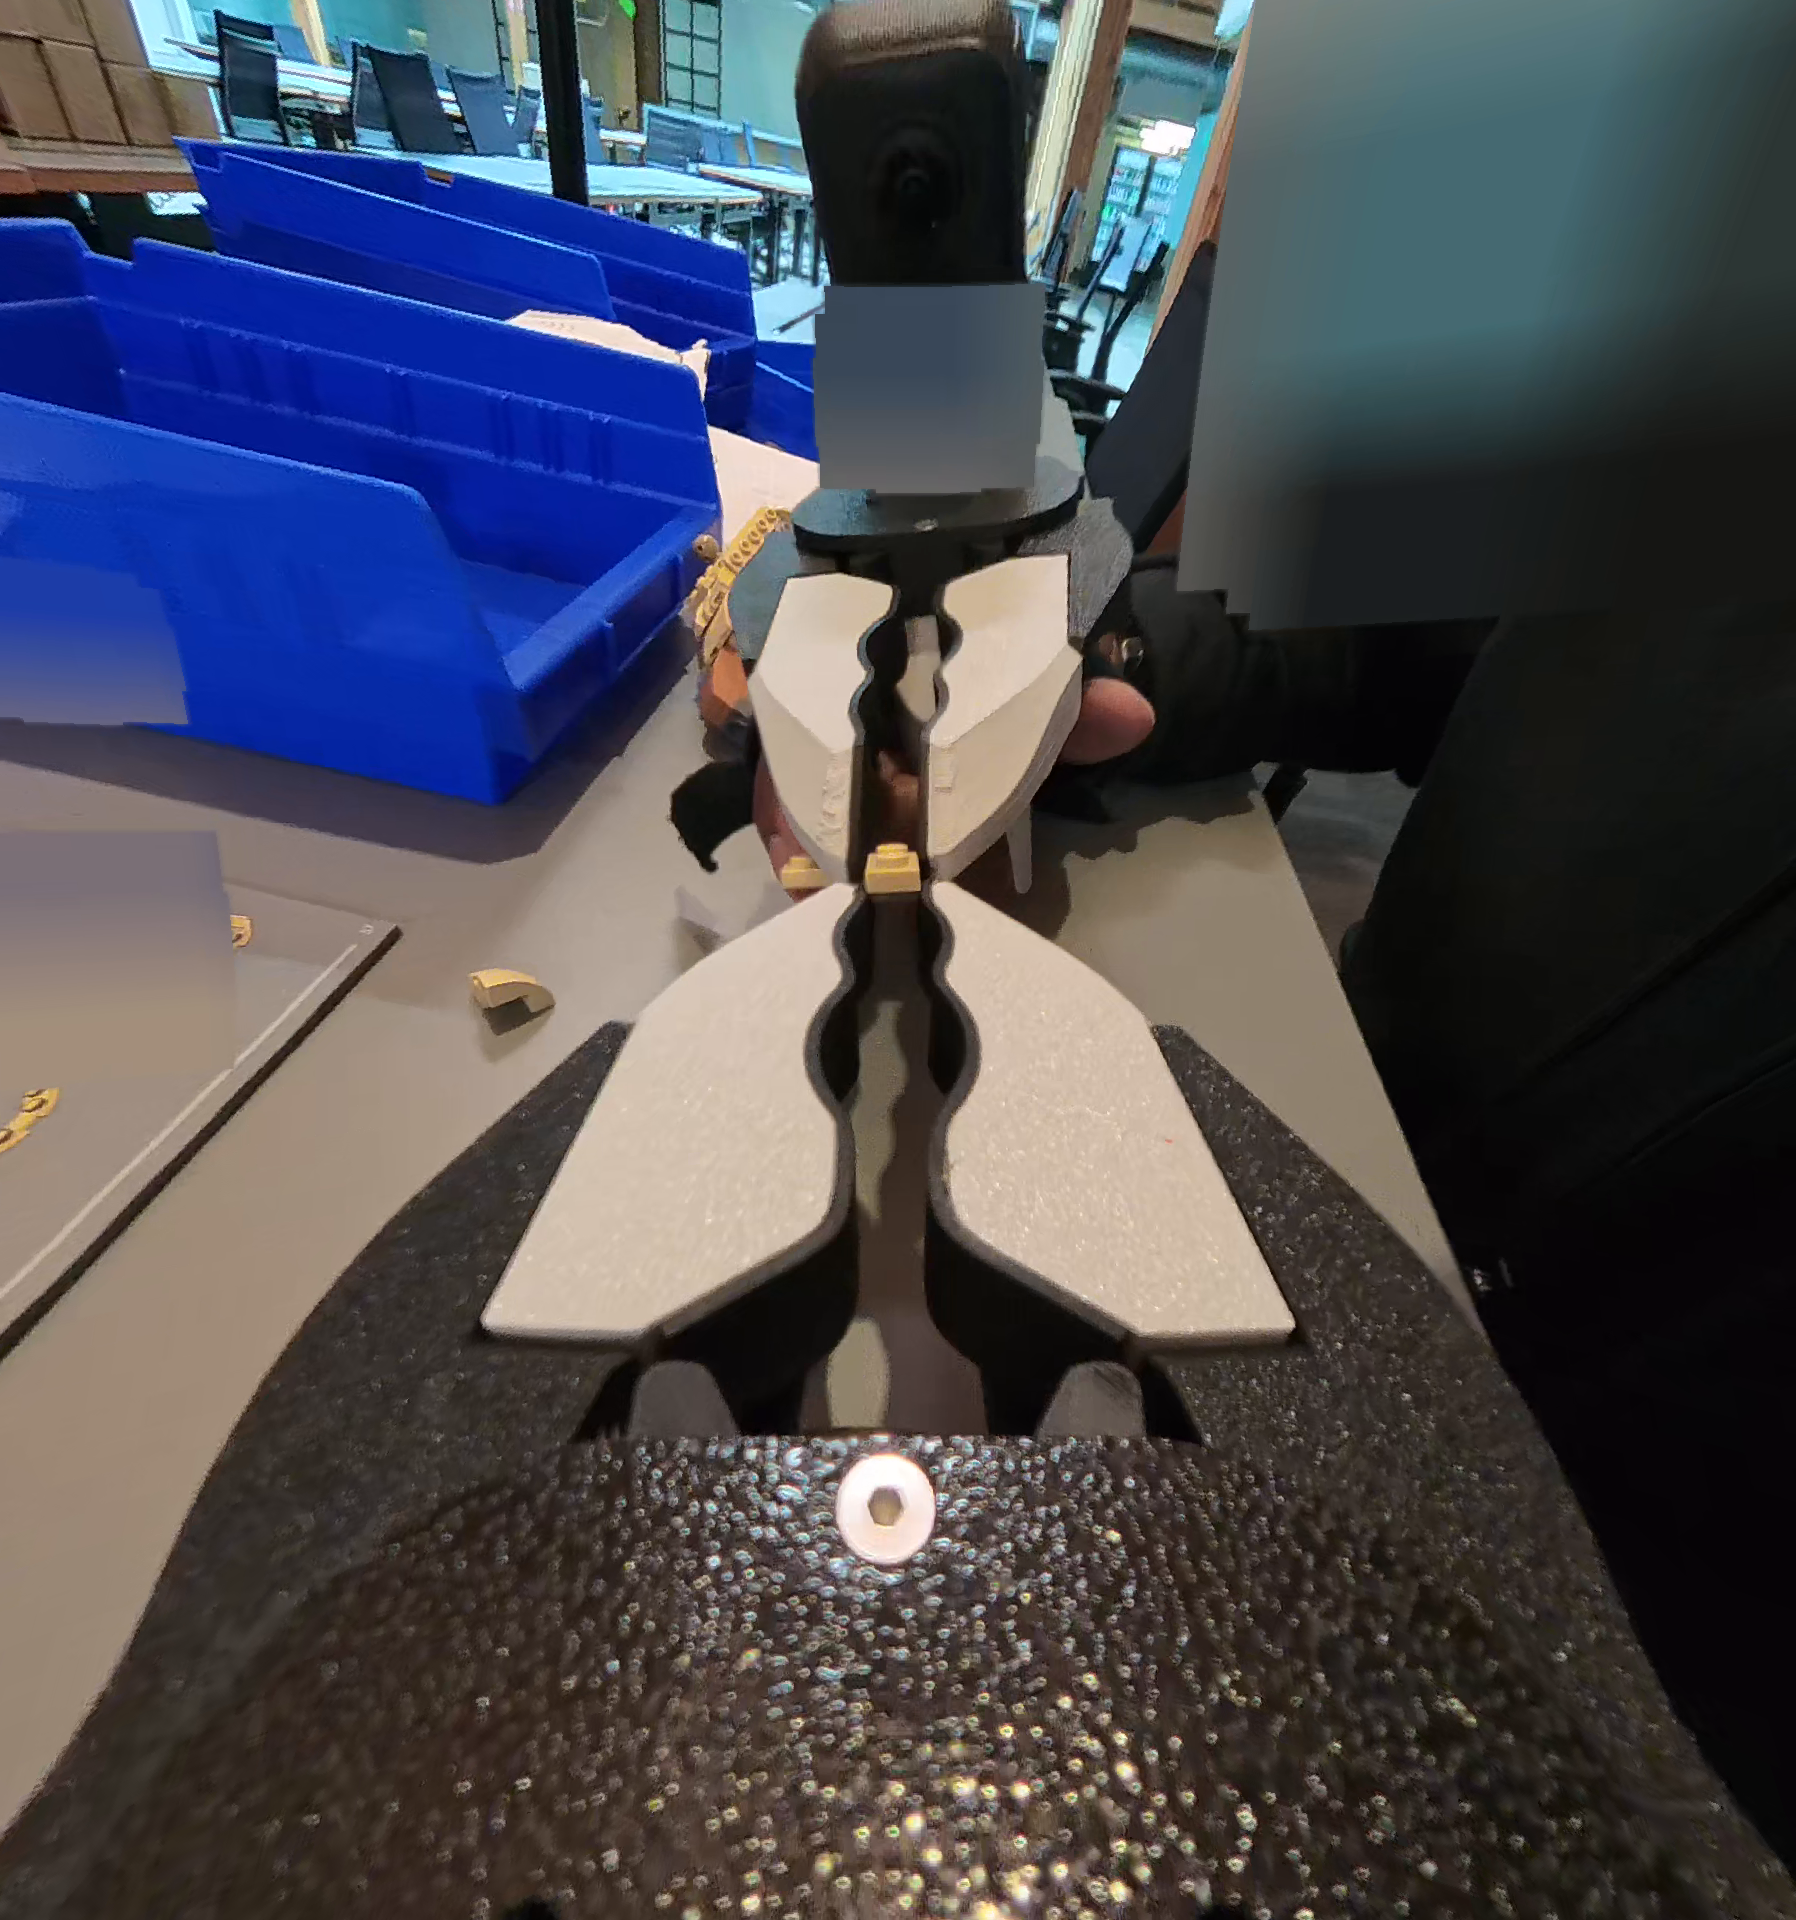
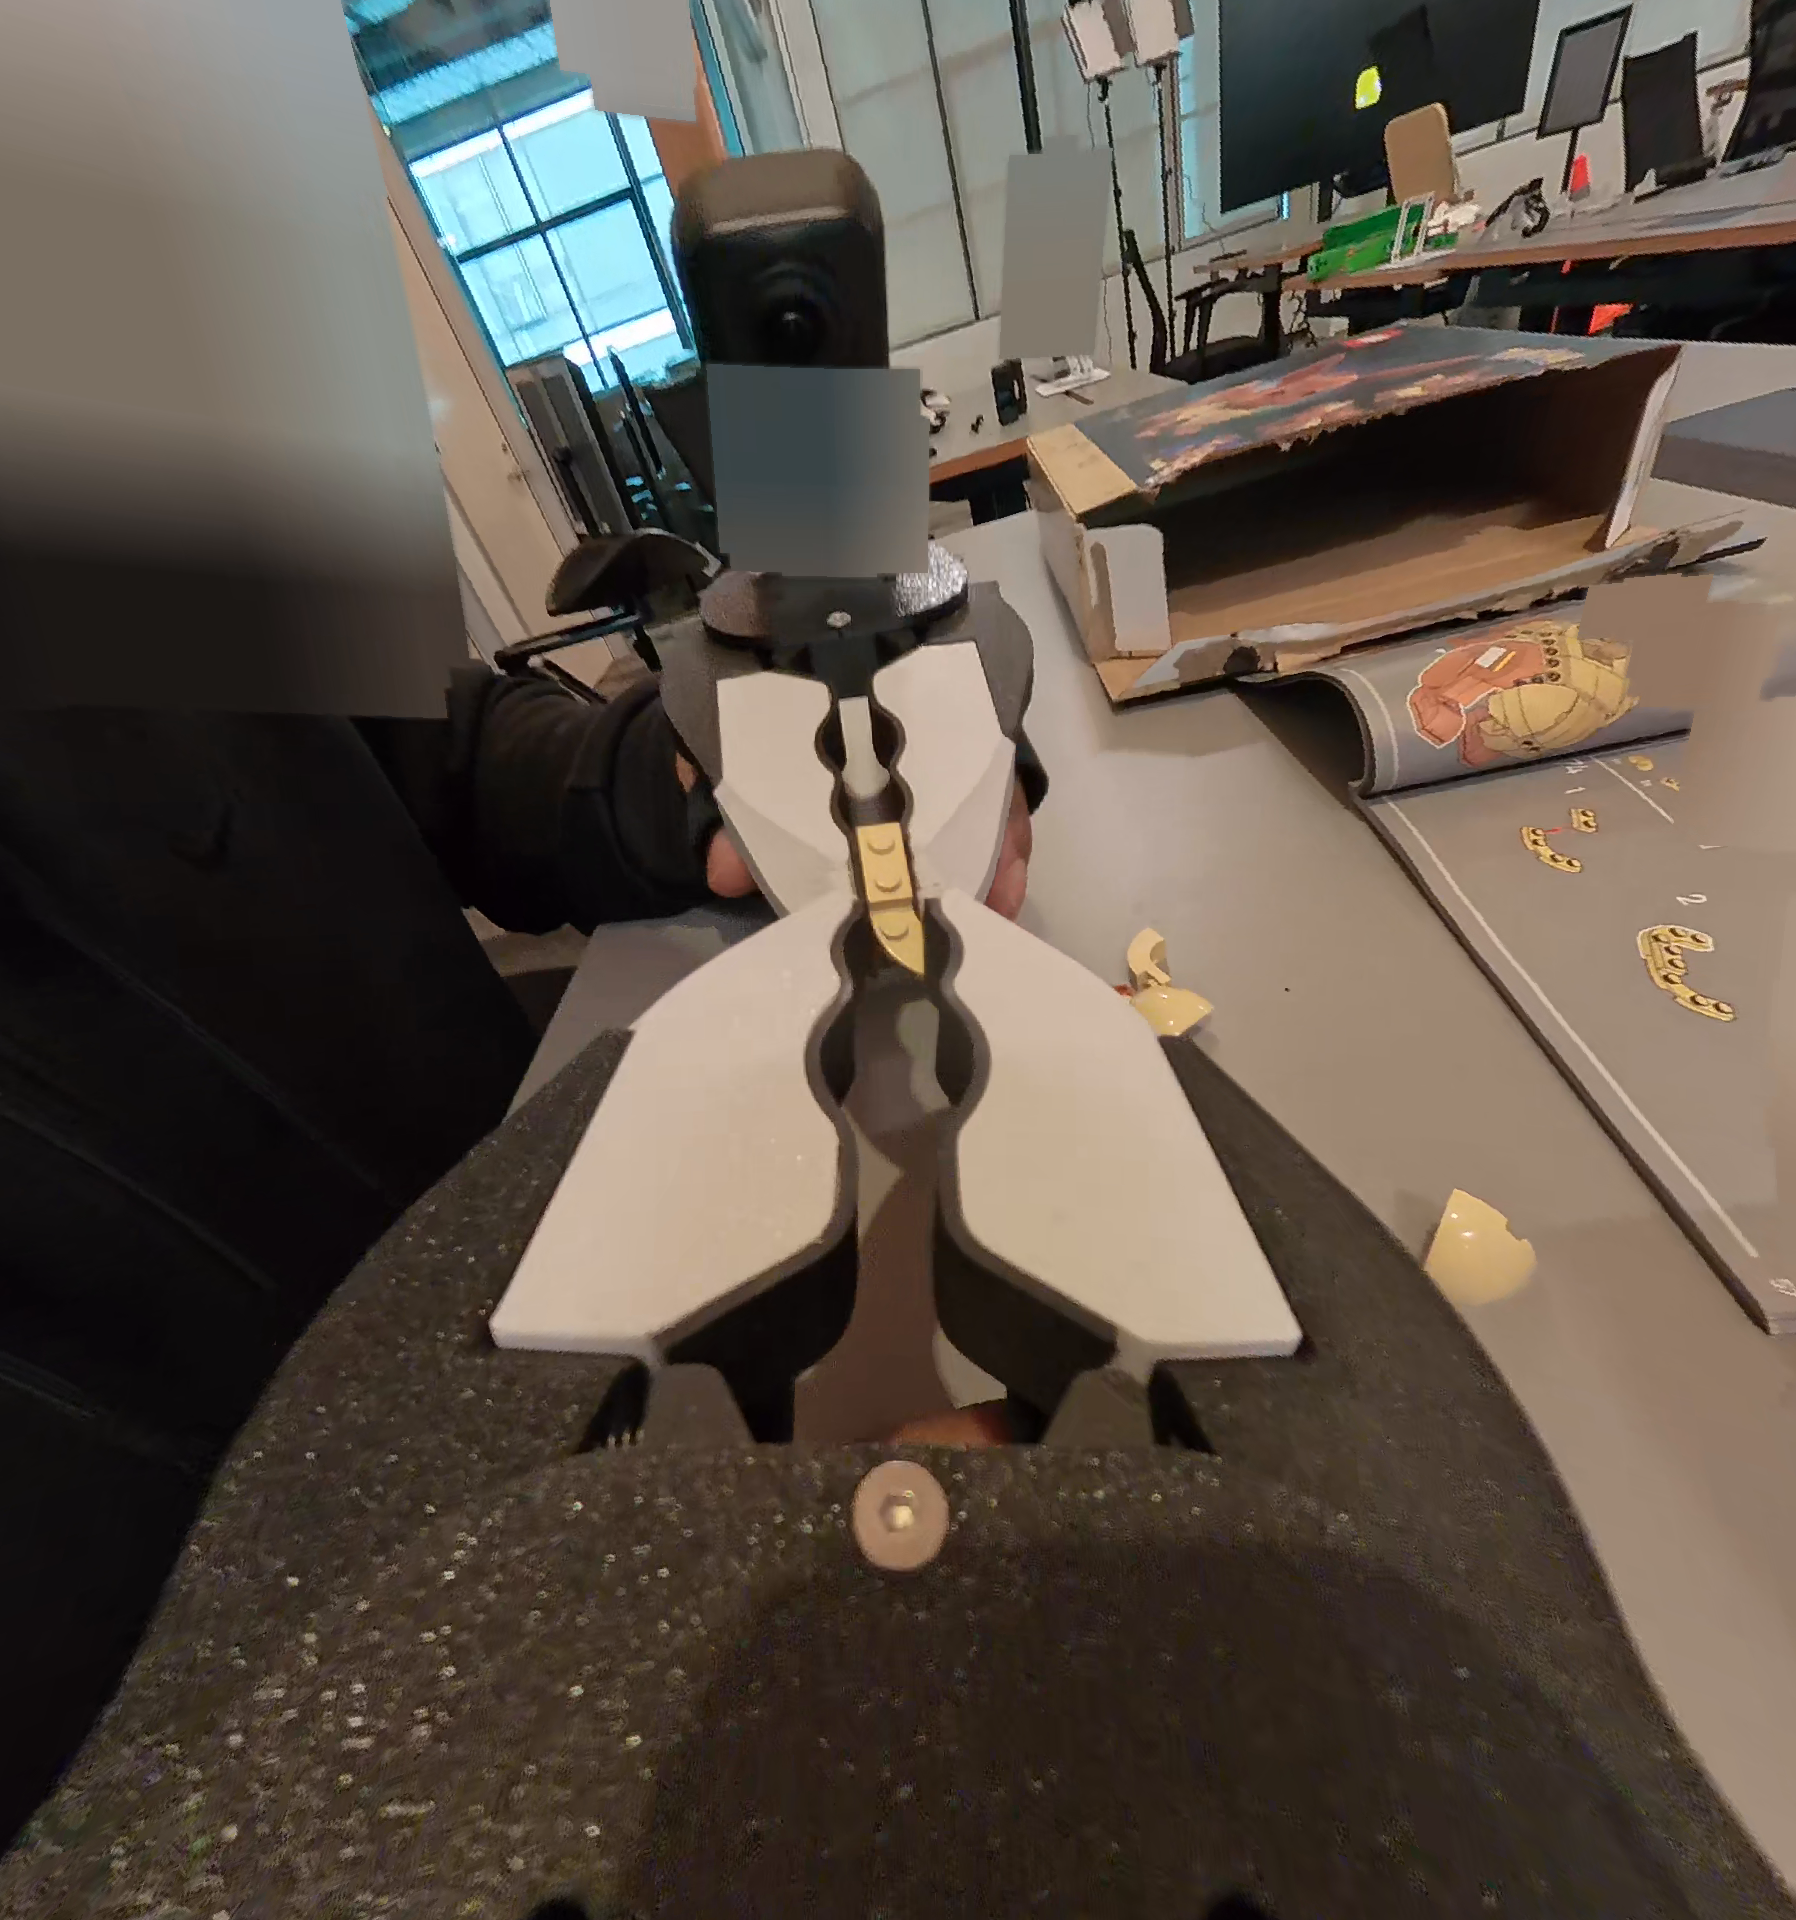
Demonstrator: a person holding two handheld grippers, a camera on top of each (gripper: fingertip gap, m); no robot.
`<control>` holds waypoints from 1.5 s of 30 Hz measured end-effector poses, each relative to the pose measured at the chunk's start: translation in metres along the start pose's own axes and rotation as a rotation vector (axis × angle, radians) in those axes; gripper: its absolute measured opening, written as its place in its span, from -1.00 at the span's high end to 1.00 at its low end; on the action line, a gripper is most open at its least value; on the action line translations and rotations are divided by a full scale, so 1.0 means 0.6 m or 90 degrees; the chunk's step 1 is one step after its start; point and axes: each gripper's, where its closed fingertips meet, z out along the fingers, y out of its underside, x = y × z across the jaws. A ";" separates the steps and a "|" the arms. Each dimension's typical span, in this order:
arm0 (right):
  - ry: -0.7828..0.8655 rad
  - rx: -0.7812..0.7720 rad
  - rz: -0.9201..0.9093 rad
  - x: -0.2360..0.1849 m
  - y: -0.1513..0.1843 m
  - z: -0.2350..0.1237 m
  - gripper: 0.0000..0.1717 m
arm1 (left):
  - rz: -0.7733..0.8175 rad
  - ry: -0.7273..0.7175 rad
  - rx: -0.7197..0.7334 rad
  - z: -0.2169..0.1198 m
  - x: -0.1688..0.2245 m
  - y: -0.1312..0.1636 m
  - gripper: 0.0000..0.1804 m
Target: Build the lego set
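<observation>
The two grippers meet tip to tip above the grey table point(image 1: 250, 1299), with a small tan toy brick point(image 1: 891, 871) between them. In the left wrist view the left gripper point(image 1: 891, 896) has its jaws drawn in on the near end of that brick, both white fingertips against its sides. In the right wrist view the same piece reads as a narrow studded plate point(image 2: 886, 883) with a pointed, wedge-shaped end; the right gripper point(image 2: 889, 920) is closed on that pointed end, and the square end runs on into the jaws of the gripper facing it. So both claws grip the one brick, well clear of the table. It looks light, hard and stiff, with smooth, glossy sides, so it is likely to twist or pop out if pinched near the tapering tip; the flat, parallel long sides at the studded part look like the safer place to hold. A second, smaller tan piece point(image 1: 800, 875) sits just beside the left fingertip. Loose cream pieces point(image 2: 1169, 1008) lie on the table, with blue bins point(image 1: 354, 582), an open booklet point(image 2: 1600, 935) and a torn cardboard box point(image 2: 1341, 499) farther off.
</observation>
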 end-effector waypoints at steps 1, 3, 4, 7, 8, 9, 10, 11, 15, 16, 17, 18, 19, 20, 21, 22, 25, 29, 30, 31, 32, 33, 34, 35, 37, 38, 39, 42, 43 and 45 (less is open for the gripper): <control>0.003 -0.010 -0.008 0.000 0.003 0.000 0.89 | 0.010 -0.004 -0.008 0.000 0.000 0.003 0.93; 0.012 -0.032 -0.026 0.001 0.011 0.001 0.89 | 0.032 -0.010 -0.030 0.000 -0.001 0.010 0.92; 0.017 -0.045 -0.037 0.001 0.015 0.002 0.88 | 0.045 -0.015 -0.042 0.000 -0.001 0.014 0.92; 0.036 -0.087 -0.077 0.004 0.029 0.004 0.88 | 0.083 -0.030 -0.085 -0.001 -0.004 0.029 0.92; 0.041 -0.098 -0.088 0.005 0.033 0.005 0.88 | 0.094 -0.033 -0.097 -0.001 -0.005 0.033 0.92; 0.043 -0.108 -0.094 0.004 0.037 0.006 0.88 | 0.104 -0.035 -0.108 -0.002 -0.004 0.036 0.92; 0.044 -0.116 -0.098 0.004 0.040 0.006 0.88 | 0.113 -0.036 -0.118 -0.002 -0.004 0.039 0.92; 0.043 -0.122 -0.099 0.003 0.042 0.007 0.88 | 0.121 -0.037 -0.126 -0.002 -0.004 0.042 0.92; 0.027 -0.136 -0.092 -0.002 0.049 0.008 0.88 | 0.137 -0.028 -0.144 -0.003 0.001 0.047 0.92; 0.020 -0.141 -0.092 -0.005 0.051 0.008 0.87 | 0.140 -0.024 -0.147 -0.004 0.003 0.047 0.91; 0.009 -0.148 -0.094 -0.010 0.054 0.009 0.86 | 0.144 -0.012 -0.153 -0.006 0.008 0.049 0.91; -0.003 -0.155 -0.098 -0.016 0.057 0.009 0.85 | 0.149 0.003 -0.159 -0.007 0.014 0.052 0.91; -0.008 -0.160 -0.104 -0.020 0.059 0.010 0.85 | 0.156 0.013 -0.164 -0.009 0.019 0.054 0.92; -0.007 -0.165 -0.110 -0.021 0.061 0.011 0.85 | 0.164 0.016 -0.167 -0.009 0.021 0.056 0.92; -0.006 -0.170 -0.114 -0.022 0.063 0.012 0.86 | 0.164 0.019 -0.170 -0.010 0.022 0.058 0.92; -0.005 -0.174 -0.116 -0.022 0.065 0.012 0.86 | 0.159 0.023 -0.174 -0.010 0.022 0.059 0.92; -0.005 -0.172 -0.112 -0.022 0.064 0.012 0.86 | 0.151 0.028 -0.174 -0.012 0.023 0.058 0.92; -0.002 -0.180 -0.108 -0.022 0.067 0.014 0.85 | 0.186 0.038 -0.197 -0.019 0.029 0.064 0.92; 0.001 -0.180 -0.109 -0.022 0.066 0.015 0.85 | 0.198 0.037 -0.202 -0.021 0.030 0.065 0.92; 0.002 -0.182 -0.109 -0.022 0.067 0.016 0.85 | 0.202 0.035 -0.204 -0.021 0.030 0.065 0.92; 0.006 -0.187 -0.111 -0.021 0.069 0.016 0.86 | 0.196 0.034 -0.206 -0.021 0.030 0.065 0.92; 0.011 -0.192 -0.113 -0.020 0.070 0.017 0.87 | 0.182 0.030 -0.213 -0.020 0.026 0.068 0.92; 0.011 -0.196 -0.115 -0.020 0.072 0.017 0.85 | 0.170 0.022 -0.217 -0.019 0.022 0.069 0.92; 0.012 -0.197 -0.119 -0.021 0.072 0.017 0.85 | 0.162 0.018 -0.220 -0.019 0.019 0.071 0.92; 0.018 -0.205 -0.132 -0.021 0.075 0.019 0.86 | 0.152 0.019 -0.233 -0.019 0.018 0.077 0.93; 0.019 -0.209 -0.137 -0.021 0.077 0.020 0.85 | 0.153 0.017 -0.240 -0.018 0.017 0.081 0.92; 0.021 -0.213 -0.143 -0.022 0.078 0.021 0.84 | 0.155 0.015 -0.249 -0.017 0.017 0.084 0.92; 0.031 -0.219 -0.153 -0.019 0.080 0.023 0.84 | 0.163 0.008 -0.271 -0.013 0.016 0.091 0.92; 0.034 -0.220 -0.154 -0.018 0.080 0.023 0.84 | 0.169 0.006 -0.280 -0.012 0.016 0.093 0.92; 0.037 -0.225 -0.156 -0.017 0.082 0.024 0.86 | 0.185 0.002 -0.298 -0.011 0.015 0.100 0.92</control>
